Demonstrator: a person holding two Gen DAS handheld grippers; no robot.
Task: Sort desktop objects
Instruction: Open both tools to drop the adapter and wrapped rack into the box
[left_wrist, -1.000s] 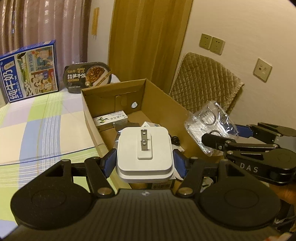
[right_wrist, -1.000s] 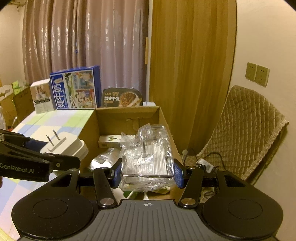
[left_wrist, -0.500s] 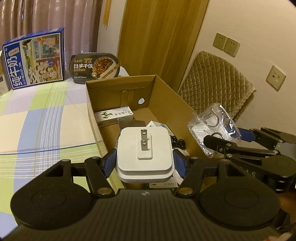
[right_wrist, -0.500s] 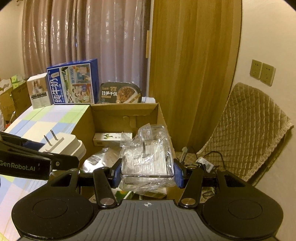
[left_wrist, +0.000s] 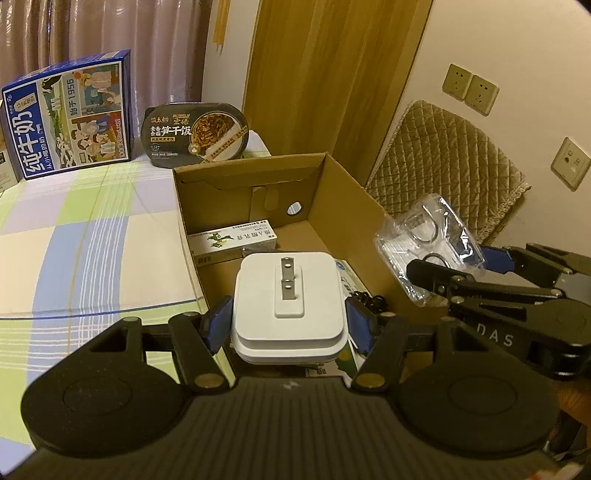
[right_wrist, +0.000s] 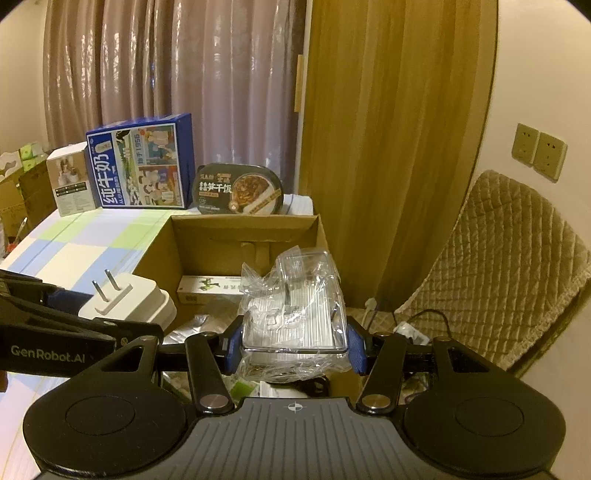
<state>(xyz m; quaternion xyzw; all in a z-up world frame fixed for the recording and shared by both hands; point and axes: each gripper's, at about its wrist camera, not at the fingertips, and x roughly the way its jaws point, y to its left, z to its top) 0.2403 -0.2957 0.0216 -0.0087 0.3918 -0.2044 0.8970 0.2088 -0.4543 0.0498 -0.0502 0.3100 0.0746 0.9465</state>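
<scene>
My left gripper (left_wrist: 288, 321) is shut on a white plug adapter (left_wrist: 289, 301), prongs up, held over the near end of an open cardboard box (left_wrist: 343, 192). The same adapter (right_wrist: 129, 301) shows at the left of the right wrist view. My right gripper (right_wrist: 294, 343) is shut on a clear plastic packet (right_wrist: 295, 314) holding small metal parts, above the box's right side; this packet (left_wrist: 424, 236) and the right gripper's arm appear at the right of the left wrist view. Inside the box lie a green-and-white carton (left_wrist: 232, 242), a silver pouch (right_wrist: 192, 325) and other small items.
The box (right_wrist: 243, 229) sits at the right end of a table with a checked cloth (left_wrist: 74, 221). Behind it stand a blue milk carton box (left_wrist: 70, 118), a black instant-rice bowl (left_wrist: 195, 134) and a small white box (right_wrist: 70, 182). A quilted chair (right_wrist: 506, 258) and floor cables lie right.
Both grippers have moved forward over the box with their loads still held; the box and the items behind it now sit lower and nearer in both views.
</scene>
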